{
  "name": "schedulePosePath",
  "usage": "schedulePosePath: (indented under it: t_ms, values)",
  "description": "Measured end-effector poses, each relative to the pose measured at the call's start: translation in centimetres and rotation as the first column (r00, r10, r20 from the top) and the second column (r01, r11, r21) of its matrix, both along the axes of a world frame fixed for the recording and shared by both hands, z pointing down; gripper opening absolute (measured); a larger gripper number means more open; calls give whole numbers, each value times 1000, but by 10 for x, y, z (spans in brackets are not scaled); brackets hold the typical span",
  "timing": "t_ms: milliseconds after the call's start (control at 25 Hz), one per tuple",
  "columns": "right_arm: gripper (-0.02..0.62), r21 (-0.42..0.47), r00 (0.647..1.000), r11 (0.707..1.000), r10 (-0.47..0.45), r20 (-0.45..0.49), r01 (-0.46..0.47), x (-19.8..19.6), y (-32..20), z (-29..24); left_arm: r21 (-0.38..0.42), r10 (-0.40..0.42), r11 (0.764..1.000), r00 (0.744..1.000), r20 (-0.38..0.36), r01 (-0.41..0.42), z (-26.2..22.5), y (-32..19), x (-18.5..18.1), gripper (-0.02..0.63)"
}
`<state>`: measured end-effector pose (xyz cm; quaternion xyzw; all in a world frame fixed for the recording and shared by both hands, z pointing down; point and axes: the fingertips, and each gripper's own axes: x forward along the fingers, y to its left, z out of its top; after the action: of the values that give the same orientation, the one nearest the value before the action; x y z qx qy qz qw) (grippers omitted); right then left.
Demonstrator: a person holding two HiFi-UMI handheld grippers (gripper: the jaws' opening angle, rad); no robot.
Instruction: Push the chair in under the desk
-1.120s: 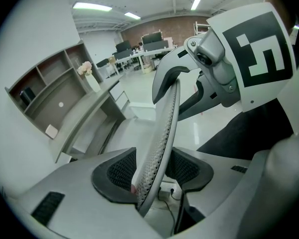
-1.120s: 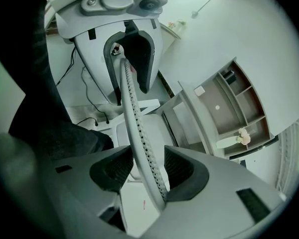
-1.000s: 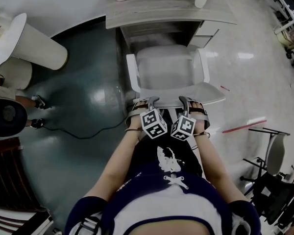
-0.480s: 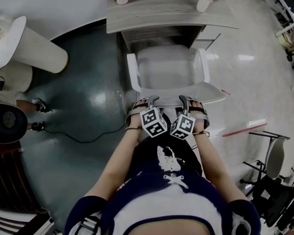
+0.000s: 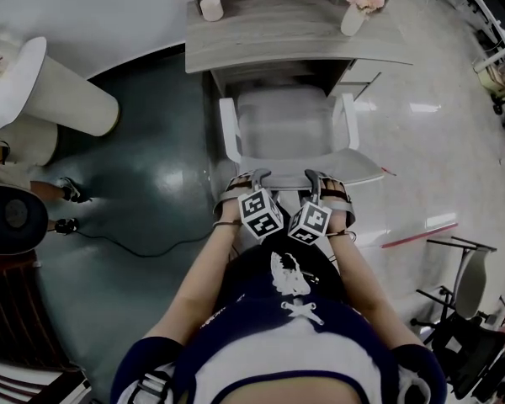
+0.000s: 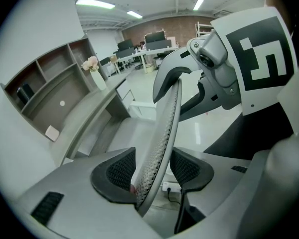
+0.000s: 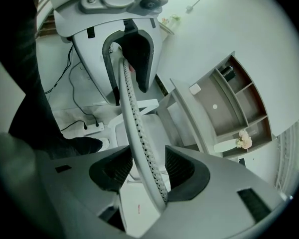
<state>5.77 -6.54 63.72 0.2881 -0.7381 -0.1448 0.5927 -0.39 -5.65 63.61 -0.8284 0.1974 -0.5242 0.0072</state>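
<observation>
- Pale grey mesh forms the backrest of the chair, which in the head view stands square in front of the desk. The seat's far end is at the desk's front edge and the backrest is on the side away from the desk.
- In the same view the left gripper and the right gripper sit side by side on the backrest's top rim, both pointing towards the desk. A white cup stands on the desk's left end and a vase of flowers on its right end. A black cable trails over the dark floor left of the desk.
- In the left gripper view the jaws stand apart and straddle the backrest rim. The rim leans against one pad and leaves a gap to the other, so nothing is clamped. The desk lies beyond, with the vase on it.
- In the right gripper view the jaws are likewise spread over the rim and do not squeeze it; the rim runs close to the pad on the desk's side. The seat shows below, and the desk lies past it.
</observation>
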Motion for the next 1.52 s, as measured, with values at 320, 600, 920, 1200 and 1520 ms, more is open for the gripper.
schedulePosePath:
  t_ms: [320, 600, 920, 1200, 1520]
  values:
    - [181, 3, 1000, 1000, -3, 14, 3, -11, -24, 0, 6, 6, 1000, 1000, 3, -6, -1, -26, -11, 221]
    - [183, 25, 1000, 1000, -8, 14, 8, -14, -41, -3, 10, 7, 1000, 1000, 3, -7, -3, -42, -14, 221]
    - [186, 22, 1000, 1000, -11, 16, 11, -17, -57, -1, 38, 9, 999, 1000, 4, -9, -3, -59, -17, 222]
    - [187, 24, 1000, 1000, -9, 14, 8, -16, -76, -3, 44, 3, 999, 1000, 1, -3, -5, -78, -16, 222]
    - [189, 31, 1000, 999, -12, 12, 12, -17, -98, -2, 55, -3, 999, 1000, -3, 4, -5, -99, -17, 225]
